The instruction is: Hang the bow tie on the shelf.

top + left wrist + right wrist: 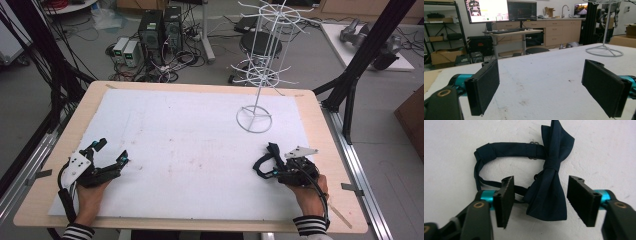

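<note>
A dark navy bow tie with its looped neck strap lies flat on the white sheet. My right gripper hovers over it, open, with the bow's lower wing between the two jaws but not pinched. From above, the bow tie shows as a dark shape just left of the right gripper, at the table's front right. My left gripper rests at the front left, jaws wide apart and holding nothing; its own view shows the left gripper over bare sheet.
A white wire display rack stands on a ring base at the back right of the sheet. The wooden table edge frames the sheet. Computers and cables lie on the floor beyond; desks and monitors stand farther off.
</note>
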Tool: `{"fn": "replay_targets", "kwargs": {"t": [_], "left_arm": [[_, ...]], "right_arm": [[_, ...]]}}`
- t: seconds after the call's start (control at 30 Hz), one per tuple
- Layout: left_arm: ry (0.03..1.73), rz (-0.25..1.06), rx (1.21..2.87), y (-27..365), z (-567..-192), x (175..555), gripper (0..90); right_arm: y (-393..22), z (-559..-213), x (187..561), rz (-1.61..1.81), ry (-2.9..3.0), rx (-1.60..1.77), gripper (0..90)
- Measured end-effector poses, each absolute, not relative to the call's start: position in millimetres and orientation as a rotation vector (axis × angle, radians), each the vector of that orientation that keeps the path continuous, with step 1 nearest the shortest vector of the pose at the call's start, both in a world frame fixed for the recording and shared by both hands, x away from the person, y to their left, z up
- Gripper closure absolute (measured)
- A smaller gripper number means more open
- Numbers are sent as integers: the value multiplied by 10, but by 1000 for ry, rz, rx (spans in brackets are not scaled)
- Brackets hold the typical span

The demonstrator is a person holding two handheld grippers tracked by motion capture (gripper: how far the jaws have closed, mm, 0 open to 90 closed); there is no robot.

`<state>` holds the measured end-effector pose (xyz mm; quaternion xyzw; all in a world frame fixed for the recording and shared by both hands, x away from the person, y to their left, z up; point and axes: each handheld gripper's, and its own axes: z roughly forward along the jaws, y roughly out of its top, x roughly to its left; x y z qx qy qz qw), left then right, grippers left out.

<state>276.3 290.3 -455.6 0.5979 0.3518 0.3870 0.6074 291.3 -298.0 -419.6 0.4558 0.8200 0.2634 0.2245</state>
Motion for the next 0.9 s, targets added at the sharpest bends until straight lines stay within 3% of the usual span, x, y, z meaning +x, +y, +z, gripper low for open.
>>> {"fn": "replay_targets", "kwargs": {"t": [0.47,0.9], "left_arm": [[816,892,1383,2907,-4555,2763,151],[816,892,1382,2910,-4555,2765,151]], "right_arm": [[-2981,-4229,2957,682,2293,1283,546],[-2980,-4220,2973,602,2277,1356,806]]}}
